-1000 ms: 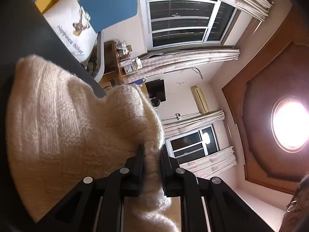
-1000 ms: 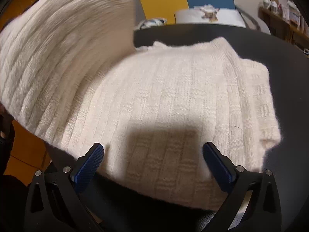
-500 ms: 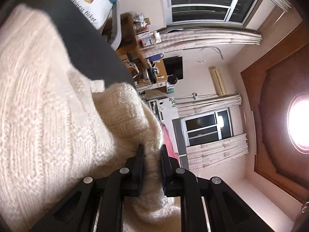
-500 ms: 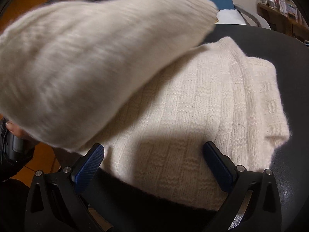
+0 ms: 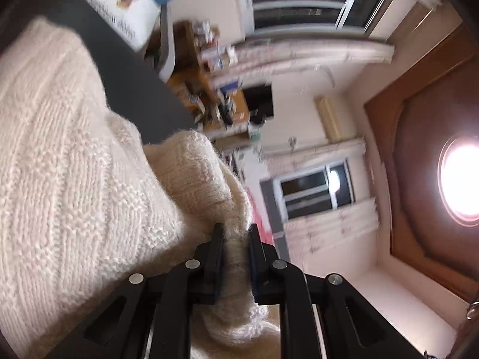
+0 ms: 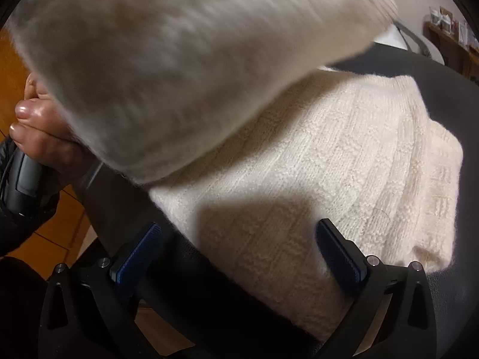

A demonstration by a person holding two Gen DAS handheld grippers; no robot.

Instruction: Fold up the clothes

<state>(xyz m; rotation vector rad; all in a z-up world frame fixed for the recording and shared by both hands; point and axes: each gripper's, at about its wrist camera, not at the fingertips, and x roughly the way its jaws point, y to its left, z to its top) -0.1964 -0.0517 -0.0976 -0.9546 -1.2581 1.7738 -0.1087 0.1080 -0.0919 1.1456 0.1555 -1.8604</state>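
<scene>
A cream knitted sweater lies folded on a dark round table. In the left wrist view my left gripper is shut on a bunched edge of the sweater, which spreads to its left. In the right wrist view a lifted flap of the sweater hangs blurred over the folded part, with a person's hand at its left end. My right gripper stands open above the near edge of the sweater, its blue pads touching nothing.
The table's dark edge runs behind the sweater. A white cushion, a cluttered wooden shelf and curtained windows stand beyond. Orange floor tiles show at the lower left of the right wrist view.
The lifted flap has swung to the right across the folded sweater and now covers more of it. The left gripper dropped lower, still clamped on the fabric. The right gripper stayed open and moved closer to the sweater.
</scene>
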